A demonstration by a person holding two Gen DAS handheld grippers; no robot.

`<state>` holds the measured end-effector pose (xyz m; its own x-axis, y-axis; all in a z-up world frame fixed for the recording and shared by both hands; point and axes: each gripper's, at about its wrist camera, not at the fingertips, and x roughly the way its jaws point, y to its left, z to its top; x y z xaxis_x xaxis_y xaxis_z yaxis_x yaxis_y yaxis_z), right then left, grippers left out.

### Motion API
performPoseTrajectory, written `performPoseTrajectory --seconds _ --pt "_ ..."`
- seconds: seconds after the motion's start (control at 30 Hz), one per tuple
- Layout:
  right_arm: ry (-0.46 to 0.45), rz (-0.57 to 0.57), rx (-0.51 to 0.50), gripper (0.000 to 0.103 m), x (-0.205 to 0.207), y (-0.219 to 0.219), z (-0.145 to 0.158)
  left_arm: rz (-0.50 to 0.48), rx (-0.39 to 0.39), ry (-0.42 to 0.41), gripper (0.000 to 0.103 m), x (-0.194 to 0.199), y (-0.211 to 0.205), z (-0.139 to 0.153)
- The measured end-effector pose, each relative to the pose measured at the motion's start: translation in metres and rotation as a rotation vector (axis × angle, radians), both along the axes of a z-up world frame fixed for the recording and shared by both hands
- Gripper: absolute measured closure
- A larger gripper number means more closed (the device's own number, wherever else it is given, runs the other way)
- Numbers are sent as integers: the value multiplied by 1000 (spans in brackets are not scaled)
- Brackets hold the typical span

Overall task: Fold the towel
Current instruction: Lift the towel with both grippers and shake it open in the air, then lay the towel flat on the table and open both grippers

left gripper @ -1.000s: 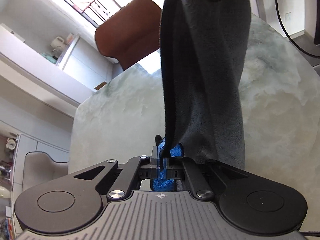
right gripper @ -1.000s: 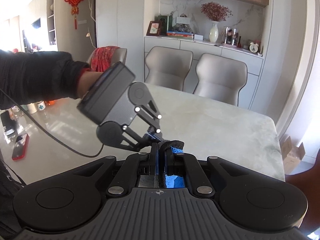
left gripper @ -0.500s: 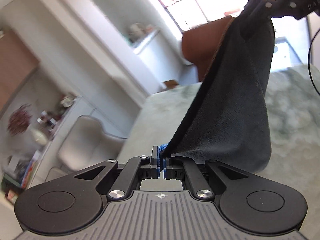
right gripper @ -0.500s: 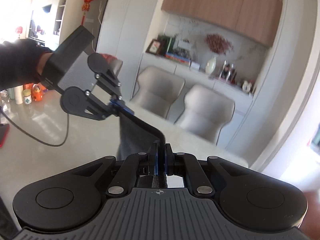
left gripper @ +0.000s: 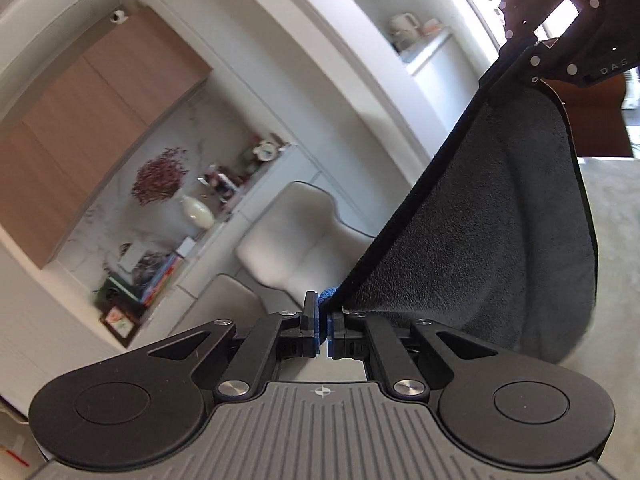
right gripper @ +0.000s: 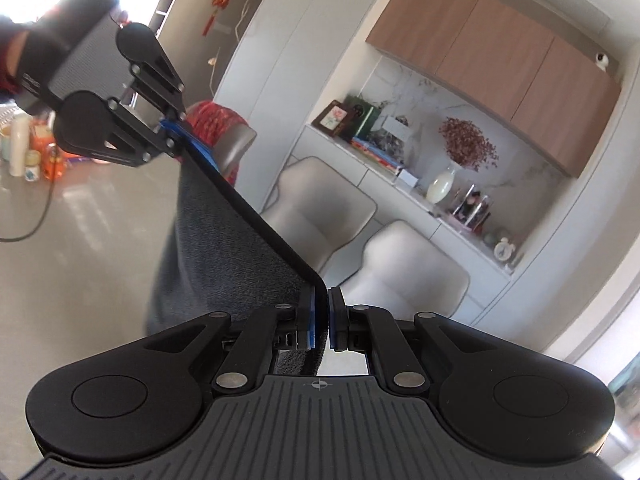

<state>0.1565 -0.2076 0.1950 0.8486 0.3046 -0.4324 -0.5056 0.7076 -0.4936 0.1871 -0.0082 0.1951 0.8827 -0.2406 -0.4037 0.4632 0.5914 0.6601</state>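
A dark grey towel (left gripper: 480, 220) hangs in the air, its top edge pulled taut between my two grippers. In the left wrist view my left gripper (left gripper: 323, 309) is shut on one corner, and the edge runs up and right to my right gripper (left gripper: 520, 62). The right wrist view shows my right gripper (right gripper: 322, 300) shut on the other corner. From there the towel (right gripper: 224, 248) stretches up and left to my left gripper (right gripper: 178, 136), held by a hand in a dark sleeve (right gripper: 28, 48). The towel's lower part sags out of sight.
The marble table (left gripper: 612, 216) lies below the towel at the right. Two beige chairs (right gripper: 404, 276) stand before a white sideboard (right gripper: 452, 224) with a vase, books and a clock. A brown chair (left gripper: 592, 120) is behind the right gripper. A black cable (right gripper: 36, 224) trails over the floor.
Both grippers have lifted and moved apart. The towel, first bunched between them, is now stretched with a straight top edge. Both cameras have tilted up toward the wall cabinets.
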Motion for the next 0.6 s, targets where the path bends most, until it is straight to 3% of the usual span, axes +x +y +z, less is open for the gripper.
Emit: performPoseTrajectory --seconds 0.2,0.3,0.43,0.6 --pt "-92 17 26 97 34 4 34 73 -2 -80 100 21 2 27" --pt "-117 40 28 97 35 5 41 71 27 -87 100 11 3 22" --pt "-81 80 -19 97 13 7 19 48 125 -37 100 -15 1 -9" --pt "88 145 -86 97 -39 13 -37 -17 191 149 100 -74 0 -84"
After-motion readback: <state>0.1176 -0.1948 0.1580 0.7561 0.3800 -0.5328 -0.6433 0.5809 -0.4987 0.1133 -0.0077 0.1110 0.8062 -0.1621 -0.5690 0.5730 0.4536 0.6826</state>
